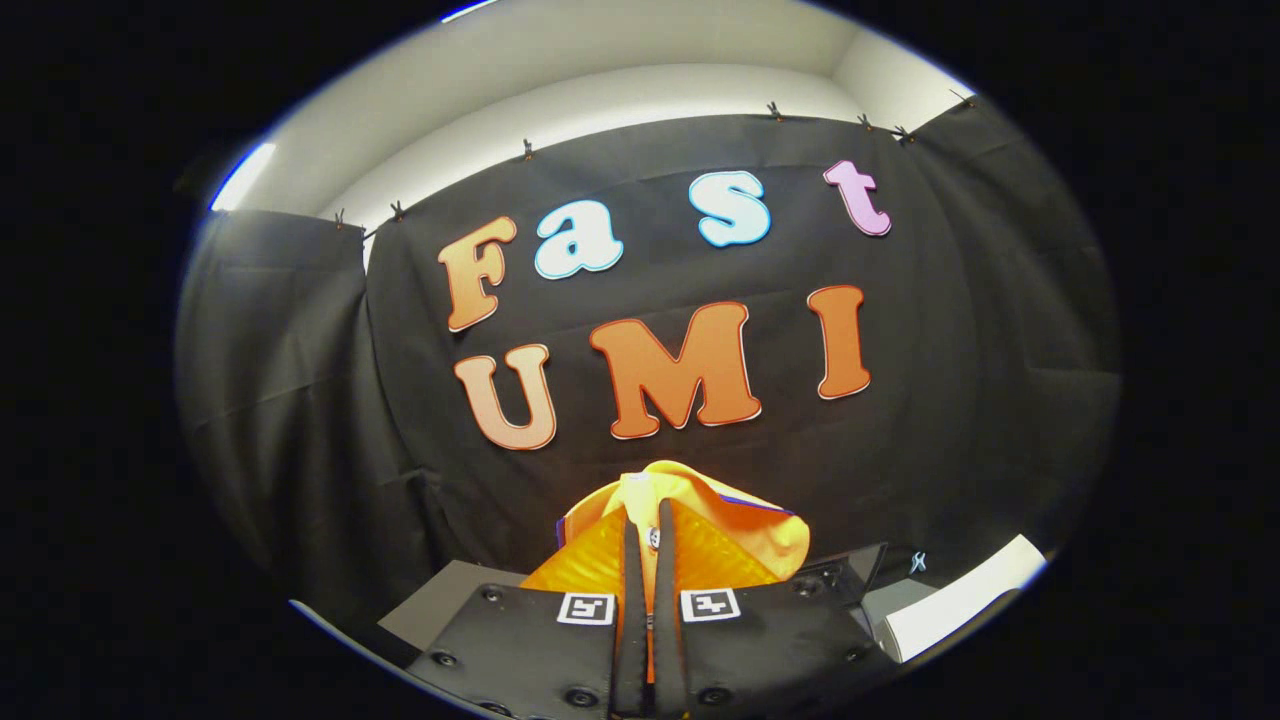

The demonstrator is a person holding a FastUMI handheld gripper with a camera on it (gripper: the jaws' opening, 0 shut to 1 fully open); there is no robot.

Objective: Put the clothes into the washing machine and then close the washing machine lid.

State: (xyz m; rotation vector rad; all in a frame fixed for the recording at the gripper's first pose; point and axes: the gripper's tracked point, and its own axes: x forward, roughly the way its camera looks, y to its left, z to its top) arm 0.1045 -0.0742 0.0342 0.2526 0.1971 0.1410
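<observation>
An orange-yellow garment (700, 520) bunches up between and just beyond the fingers, held up in the air in front of the black booth wall. My gripper (648, 525) is shut on it, both fingers pressing a thin fold of the cloth. To the right, behind the fingers and lower down, a dark panel (850, 570) and a white surface (960, 600) show; I cannot tell whether they belong to the washing machine.
A grey flat surface (450, 600) lies low to the left of the fingers. The black cloth wall (300, 400) stands close ahead, clipped along its top under a white ceiling.
</observation>
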